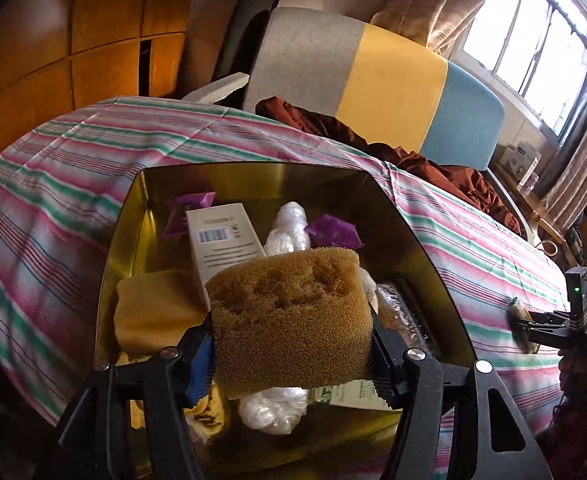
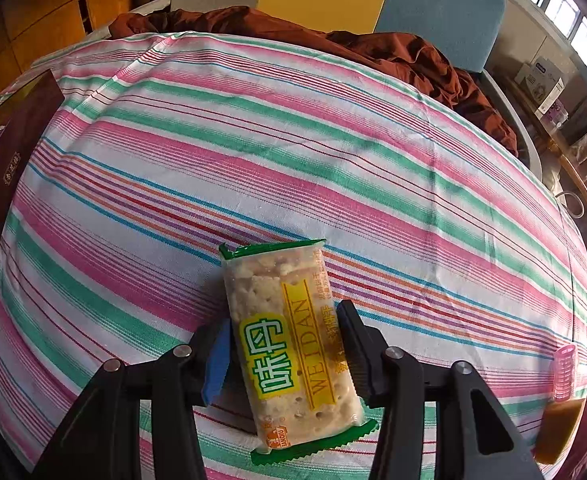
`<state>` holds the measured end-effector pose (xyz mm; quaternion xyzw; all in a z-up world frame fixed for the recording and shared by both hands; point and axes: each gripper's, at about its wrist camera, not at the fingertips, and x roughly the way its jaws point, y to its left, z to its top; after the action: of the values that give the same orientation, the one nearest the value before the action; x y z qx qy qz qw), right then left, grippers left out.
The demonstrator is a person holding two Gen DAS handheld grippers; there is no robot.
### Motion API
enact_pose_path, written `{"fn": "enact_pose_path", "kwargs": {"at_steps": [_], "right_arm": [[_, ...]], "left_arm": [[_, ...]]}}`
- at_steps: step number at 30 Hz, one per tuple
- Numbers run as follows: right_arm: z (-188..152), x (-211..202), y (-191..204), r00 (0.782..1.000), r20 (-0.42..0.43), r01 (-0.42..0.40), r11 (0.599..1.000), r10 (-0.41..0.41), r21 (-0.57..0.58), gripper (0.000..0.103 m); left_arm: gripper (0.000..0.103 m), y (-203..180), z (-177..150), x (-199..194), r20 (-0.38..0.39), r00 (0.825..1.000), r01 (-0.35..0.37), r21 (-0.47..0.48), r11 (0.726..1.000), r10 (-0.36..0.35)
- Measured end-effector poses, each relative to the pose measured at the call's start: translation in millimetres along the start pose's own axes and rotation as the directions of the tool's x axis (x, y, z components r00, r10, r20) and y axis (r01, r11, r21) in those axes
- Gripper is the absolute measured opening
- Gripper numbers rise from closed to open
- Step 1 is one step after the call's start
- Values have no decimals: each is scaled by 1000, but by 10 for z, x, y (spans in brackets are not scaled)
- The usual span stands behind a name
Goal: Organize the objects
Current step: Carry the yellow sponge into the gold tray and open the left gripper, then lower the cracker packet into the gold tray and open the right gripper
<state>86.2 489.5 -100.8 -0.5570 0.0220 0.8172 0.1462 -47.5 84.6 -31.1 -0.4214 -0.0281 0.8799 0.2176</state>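
The left claw (image 1: 293,344) gripped a brown sponge (image 1: 289,320) by its two short sides, holding it above the open gold-lined tin (image 1: 213,184) on the striped tablecloth (image 1: 73,168). The tin already held a white carton (image 1: 221,236), purple wrappers (image 1: 333,232), a yellow cloth (image 1: 149,308) and clear plastic bundles (image 1: 289,224). The sponge appeared light, soft and springy; its sides bulged slightly at the pads, so it should tolerate a drop from where it hung and needs only a light hold across its width. The left claw pointed obliquely downward into the tin. The right claw (image 2: 285,356) was closed on a cracker packet (image 2: 293,344) lying on the tablecloth (image 2: 253,140), pads at the packet's long edges. The packet looked light, its film slippery and its crackers brittle; a hold across the middle, no tighter than needed, seems best. The right claw pointed steeply downward. A pink curler (image 2: 564,372) lay near the cloth's right edge.
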Motion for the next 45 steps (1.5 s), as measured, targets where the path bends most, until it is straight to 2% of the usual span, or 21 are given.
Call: {"fn": "enact_pose_path", "kwargs": {"at_steps": [4, 7, 11, 14, 18, 24, 32, 33, 39, 45], "right_arm": [[-8, -10, 10, 1000, 1, 3, 1000, -3, -3, 50], [-2, -4, 5, 1000, 1, 5, 1000, -5, -6, 50], [5, 3, -7, 1000, 2, 6, 1000, -6, -8, 50], [16, 11, -11, 1000, 2, 7, 1000, -7, -9, 50], [29, 1, -6, 1000, 3, 11, 1000, -11, -12, 50], [64, -13, 18, 1000, 0, 26, 1000, -26, -17, 50], [164, -33, 102, 995, -40, 89, 996, -89, 7, 48], [185, -53, 111, 997, -41, 70, 997, -69, 28, 48], [392, -315, 491, 998, 22, -67, 996, 66, 58, 48], [719, -660, 1167, 971, 114, -211, 977, 211, -10, 48]], "left_arm": [[64, 12, -51, 65, -30, 1000, 1, -10, 1000, -2], [64, -131, -48, 148, -38, 999, -4, 35, 999, 6], [64, -274, 11, 395, -79, 996, -38, 73, 997, 43], [64, -383, 22, 498, -72, 995, -54, 106, 993, 62], [70, -450, 28, 569, -76, 991, -97, 137, 986, 108], [77, -434, -49, 379, -26, 991, -127, 172, 977, 133], [86, -363, -74, 43, 44, 990, -136, 157, 978, 131], [90, -355, -76, 13, 51, 990, -138, 156, 978, 131], [93, -264, -74, -133, 84, 988, -137, 134, 981, 127], [95, -143, -80, -235, 95, 989, -124, 96, 988, 115]]}}
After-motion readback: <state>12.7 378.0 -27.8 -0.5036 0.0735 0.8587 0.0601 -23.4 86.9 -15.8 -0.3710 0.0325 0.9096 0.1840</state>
